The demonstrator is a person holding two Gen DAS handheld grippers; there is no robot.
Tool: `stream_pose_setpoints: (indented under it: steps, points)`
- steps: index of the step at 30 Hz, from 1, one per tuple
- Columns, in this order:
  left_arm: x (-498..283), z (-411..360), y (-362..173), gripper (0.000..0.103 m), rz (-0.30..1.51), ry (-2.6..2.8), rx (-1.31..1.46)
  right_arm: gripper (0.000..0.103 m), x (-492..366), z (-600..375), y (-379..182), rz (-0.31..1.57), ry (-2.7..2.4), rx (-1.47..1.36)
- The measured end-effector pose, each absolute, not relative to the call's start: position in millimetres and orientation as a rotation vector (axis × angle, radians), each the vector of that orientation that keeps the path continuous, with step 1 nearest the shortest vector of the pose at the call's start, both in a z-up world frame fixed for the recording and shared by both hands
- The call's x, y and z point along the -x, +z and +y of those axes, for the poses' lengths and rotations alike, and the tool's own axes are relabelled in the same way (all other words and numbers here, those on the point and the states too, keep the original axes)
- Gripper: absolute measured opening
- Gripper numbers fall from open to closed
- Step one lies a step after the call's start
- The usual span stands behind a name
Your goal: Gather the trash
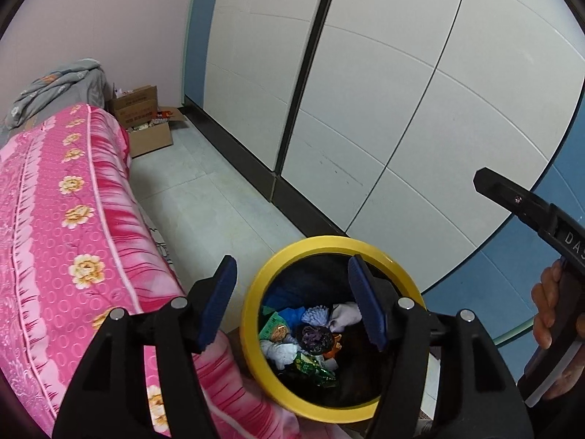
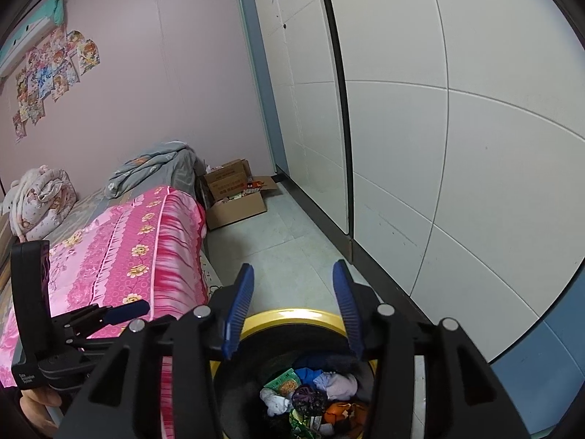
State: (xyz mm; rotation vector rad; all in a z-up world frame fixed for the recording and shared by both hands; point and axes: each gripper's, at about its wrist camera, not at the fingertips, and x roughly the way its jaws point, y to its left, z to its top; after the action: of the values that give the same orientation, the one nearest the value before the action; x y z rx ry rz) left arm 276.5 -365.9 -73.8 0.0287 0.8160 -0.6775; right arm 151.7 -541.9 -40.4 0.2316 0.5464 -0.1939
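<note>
Collecting: crumpled wrappers and tissues (image 1: 303,336) are seen lying in the yellow-rimmed bin (image 1: 252,314), which stands on the floor (image 1: 219,190) just beside the bed.
Left gripper (image 1: 290,303): held over the bin's mouth, jaws spread wide with nothing between them; no piece is seen falling.
Right gripper (image 2: 292,311): poised above the bin's far rim, jaws moderately parted and empty.
Reason judged: both tools are kept over the opening so that anything let go lands inside.
Bed: a pink floral cover (image 1: 73,219) is draped down to the bin's side.
Beyond: cardboard boxes (image 2: 234,194) are set against the pink wall, white wardrobe doors (image 2: 438,146) opposite.
Hidden: the bin's body and near rim are cut off by the gripper frames; the dark liner's depth cannot be made out.
</note>
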Motion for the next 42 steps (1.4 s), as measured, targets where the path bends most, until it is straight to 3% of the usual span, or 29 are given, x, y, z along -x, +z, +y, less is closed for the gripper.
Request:
stream_pose_setpoints:
  steps: [9,23,30,39,42]
  points:
    - [-260.2,-294.4,-41.7,0.06,0.754,-0.589,0.015,0.043,-143.1,-489.5,-16.4,0.519,-0.118,-0.194]
    - [-211.5,-101.6,4.4,0.061,0.633,-0.266,0.092,0.045,-143.2,-348.0,15.8,0.483,0.119,-0.127]
    - [-177.4,-26.5,19.1,0.068,0.56,-0.13,0.097,0.046,-136.7,-295.7,22.8,0.48,0.2,-0.115]
    - [-122.6,24.6,11.0,0.08,0.489,-0.027,0.097,0.054,-114.5,-256.9,9.4,0.475,0.23,-0.091]
    - [-101.0,32.5,4.7,0.085,0.448,0.007,0.094,0.065,-107.1,-250.0,1.5,0.467,0.218,-0.088]
